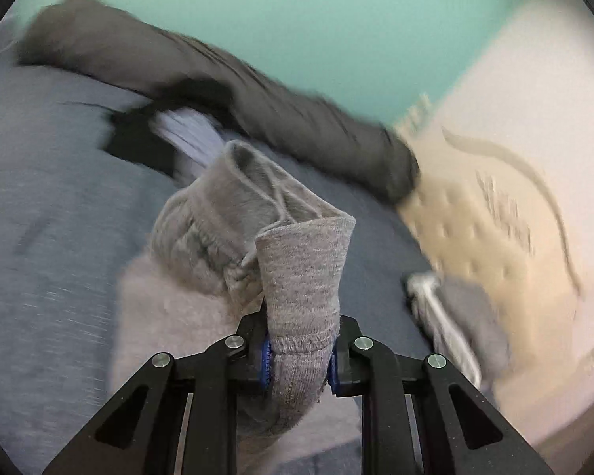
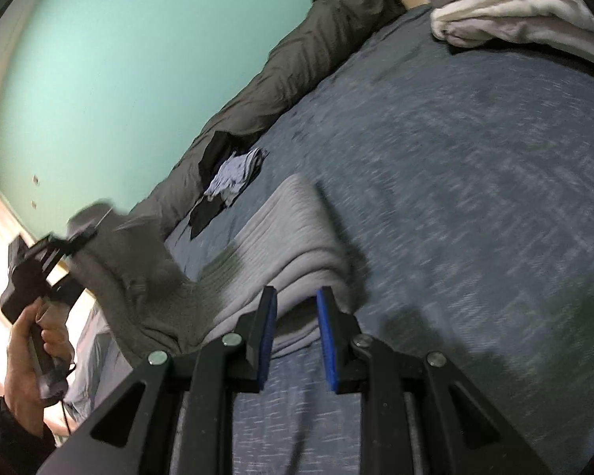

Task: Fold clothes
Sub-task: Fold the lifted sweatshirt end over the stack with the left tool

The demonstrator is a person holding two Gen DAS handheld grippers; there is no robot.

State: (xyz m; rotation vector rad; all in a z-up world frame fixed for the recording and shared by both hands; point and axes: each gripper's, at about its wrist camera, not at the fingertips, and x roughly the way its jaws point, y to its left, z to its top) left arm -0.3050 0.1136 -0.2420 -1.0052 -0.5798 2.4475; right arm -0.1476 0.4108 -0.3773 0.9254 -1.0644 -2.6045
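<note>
A grey knitted garment (image 1: 305,269) hangs lifted off the blue-grey bed cover (image 1: 39,198), its ribbed cuff and waistband bunched up. My left gripper (image 1: 301,336) is shut on the cuff, and the cloth fills the space between the blue pads. In the right wrist view the same garment (image 2: 297,229) lies partly flat on the cover (image 2: 475,198) and rises at the left to my left gripper (image 2: 55,245), held by a person's hand (image 2: 23,356). My right gripper (image 2: 297,297) hovers over the garment's near edge, open by a narrow gap with nothing pressed between its pads.
A dark olive quilted cover (image 2: 297,79) runs along the teal wall (image 2: 99,59). Pale blue and black clothes (image 2: 233,178) lie beside it. A white blanket (image 2: 514,12) sits at the far right. A bare cream mattress (image 1: 495,217) and a grey-white bundle (image 1: 455,308) lie right of the garment.
</note>
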